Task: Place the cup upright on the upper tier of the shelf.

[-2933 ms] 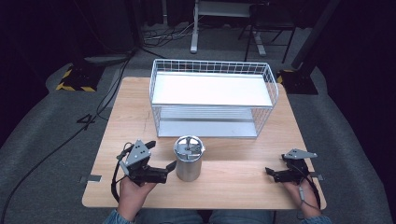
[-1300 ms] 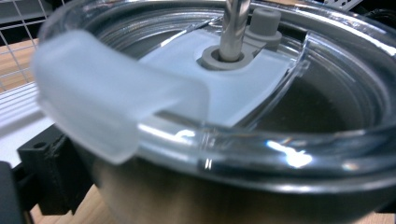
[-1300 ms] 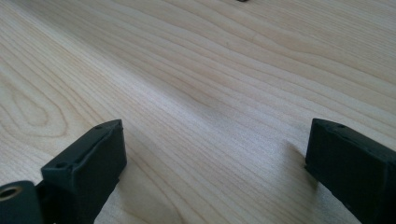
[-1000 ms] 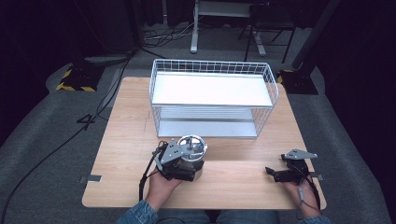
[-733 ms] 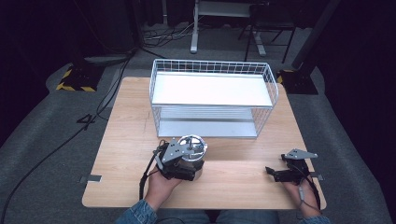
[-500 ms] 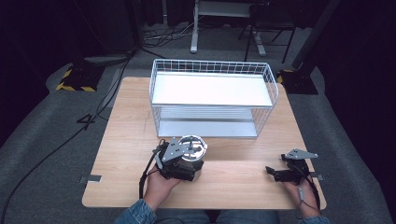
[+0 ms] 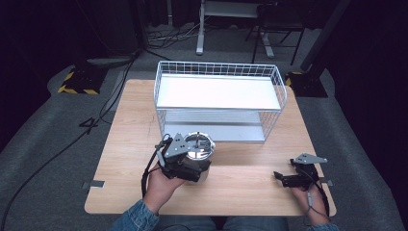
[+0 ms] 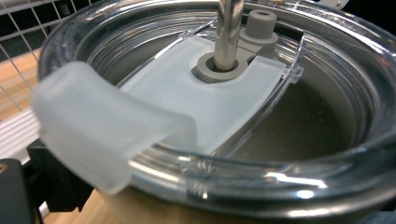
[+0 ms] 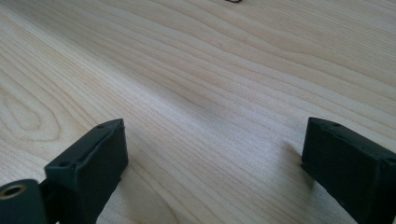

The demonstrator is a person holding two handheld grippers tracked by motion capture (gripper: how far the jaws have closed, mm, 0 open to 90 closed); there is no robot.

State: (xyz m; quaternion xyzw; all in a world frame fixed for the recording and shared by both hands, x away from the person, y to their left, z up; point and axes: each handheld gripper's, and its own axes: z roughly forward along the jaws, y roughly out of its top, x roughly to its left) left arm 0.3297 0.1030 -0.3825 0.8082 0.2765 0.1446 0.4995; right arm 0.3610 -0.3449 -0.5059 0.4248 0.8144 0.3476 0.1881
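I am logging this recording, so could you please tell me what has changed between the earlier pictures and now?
The left gripper moved right from its spot left of the steel tumbler and now sits against the tumbler's near side, apparently gripping it. The tumbler seems nudged slightly up and right. The right gripper, open on the table, and the wire basket stayed put.

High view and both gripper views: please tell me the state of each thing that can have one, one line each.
Tumbler: upright on the table, clear lid on, metal straw through the lid.
Left gripper: at the tumbler; grip cannot be told.
Right gripper: fingers open, holding nothing, low over the wood.
Wire basket: upright, nothing in it.
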